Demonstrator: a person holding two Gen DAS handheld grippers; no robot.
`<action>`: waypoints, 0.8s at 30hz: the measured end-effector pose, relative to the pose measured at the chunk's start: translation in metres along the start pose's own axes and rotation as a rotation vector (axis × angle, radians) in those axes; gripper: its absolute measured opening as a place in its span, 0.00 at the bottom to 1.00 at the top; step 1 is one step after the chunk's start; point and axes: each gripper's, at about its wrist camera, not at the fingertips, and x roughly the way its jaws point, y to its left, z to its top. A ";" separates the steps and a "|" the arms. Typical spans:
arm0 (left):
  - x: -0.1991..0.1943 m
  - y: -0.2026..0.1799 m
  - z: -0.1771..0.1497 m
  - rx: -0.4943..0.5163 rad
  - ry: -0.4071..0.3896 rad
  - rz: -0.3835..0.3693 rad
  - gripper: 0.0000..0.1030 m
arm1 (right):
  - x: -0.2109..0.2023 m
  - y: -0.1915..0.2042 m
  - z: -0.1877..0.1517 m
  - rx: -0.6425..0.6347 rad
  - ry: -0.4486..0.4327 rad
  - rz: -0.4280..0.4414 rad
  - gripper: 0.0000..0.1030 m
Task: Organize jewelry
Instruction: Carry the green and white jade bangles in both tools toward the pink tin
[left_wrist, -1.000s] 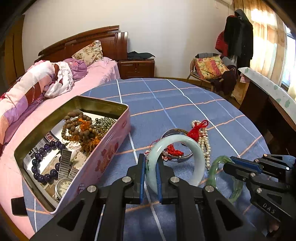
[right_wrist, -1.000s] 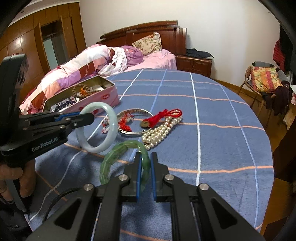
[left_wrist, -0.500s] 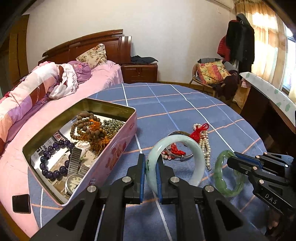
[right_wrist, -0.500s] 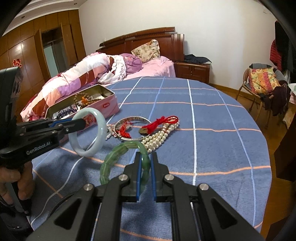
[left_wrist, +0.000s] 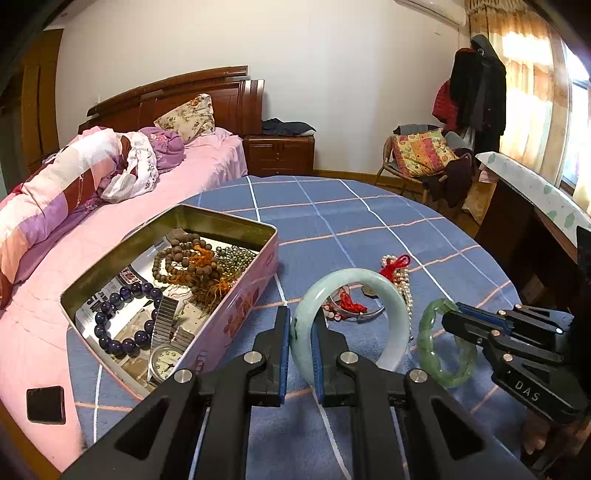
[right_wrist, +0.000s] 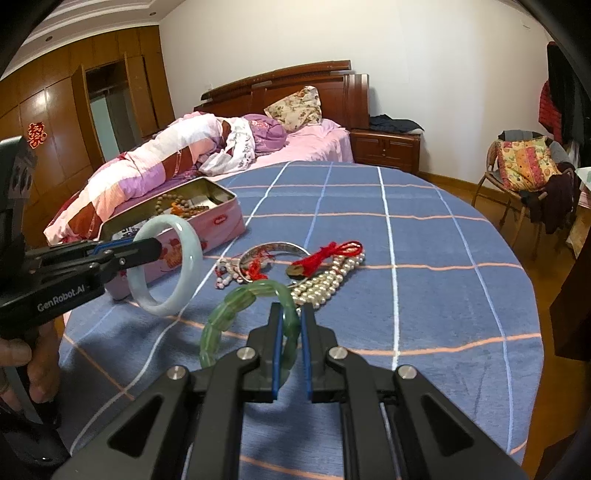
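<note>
Between the left tongs (left_wrist: 300, 334), the pale bangle (left_wrist: 391, 295) looks like smooth, glossy stone. The green bangle (right_wrist: 236, 308) in the right tongs (right_wrist: 290, 332) is translucent and polished. Both tongs are matt black plastic with blue pads (left_wrist: 283, 332) and shiny metal screws. Left of them, the tin box (left_wrist: 236, 314) has a dull metal rim. Below lies soft, napped cloth (right_wrist: 424, 295).

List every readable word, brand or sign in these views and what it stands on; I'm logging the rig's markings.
"DAS": white letters on the right gripper body, seen from the left wrist.
"GenRobot.AI": white letters on the left gripper body, seen from the right wrist.
Red paper character on the wardrobe door: a sign, too blurred to read surely.
Print on the pink tin side and on the paper inside it: too small to read.
Watch dial numerals: too small.
</note>
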 end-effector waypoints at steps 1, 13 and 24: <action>-0.001 -0.001 0.000 -0.002 -0.001 -0.002 0.09 | 0.000 0.002 0.001 -0.002 -0.001 0.003 0.11; -0.013 0.010 0.010 -0.030 -0.022 -0.018 0.09 | -0.004 0.015 0.022 -0.011 -0.035 0.032 0.11; -0.027 0.039 0.030 -0.071 -0.061 0.009 0.09 | 0.009 0.041 0.052 -0.069 -0.036 0.075 0.11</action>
